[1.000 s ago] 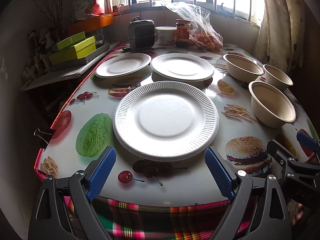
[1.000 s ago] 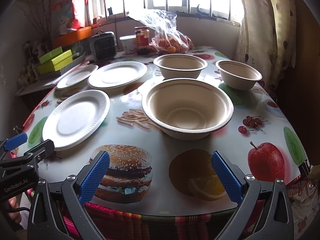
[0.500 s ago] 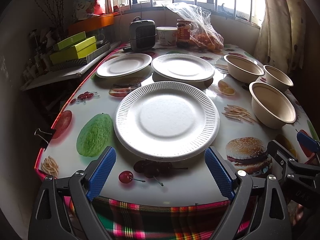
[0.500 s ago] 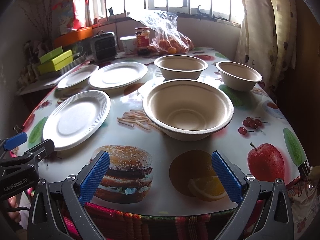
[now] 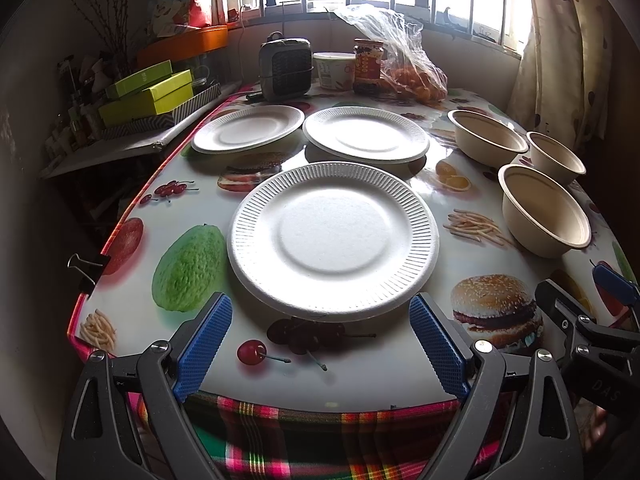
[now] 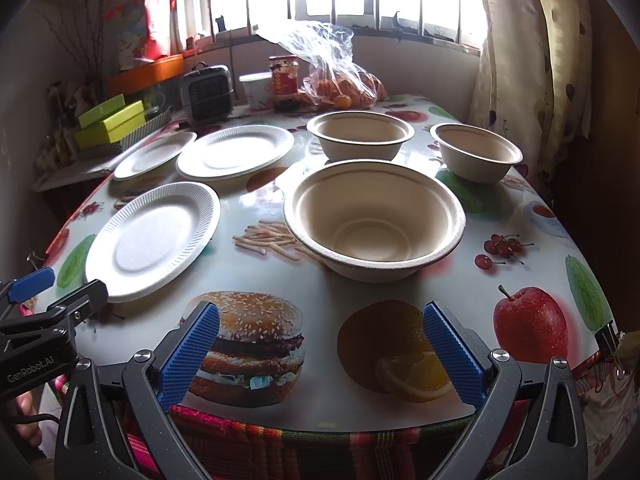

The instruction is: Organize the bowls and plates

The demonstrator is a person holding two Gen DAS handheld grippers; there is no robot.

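Note:
Three white paper plates lie on the table: a near plate, a far middle plate and a far left plate. Three beige bowls stand to the right: a near bowl, a far bowl and a small right bowl. My left gripper is open and empty just before the near plate. My right gripper is open and empty, short of the near bowl.
At the table's back stand a small grey heater, a white tub, a jar and a plastic bag of oranges. Green boxes sit on a side shelf at left. A curtain hangs at right.
Both grippers have crept slightly forward toward the table. Nothing on the table has moved.

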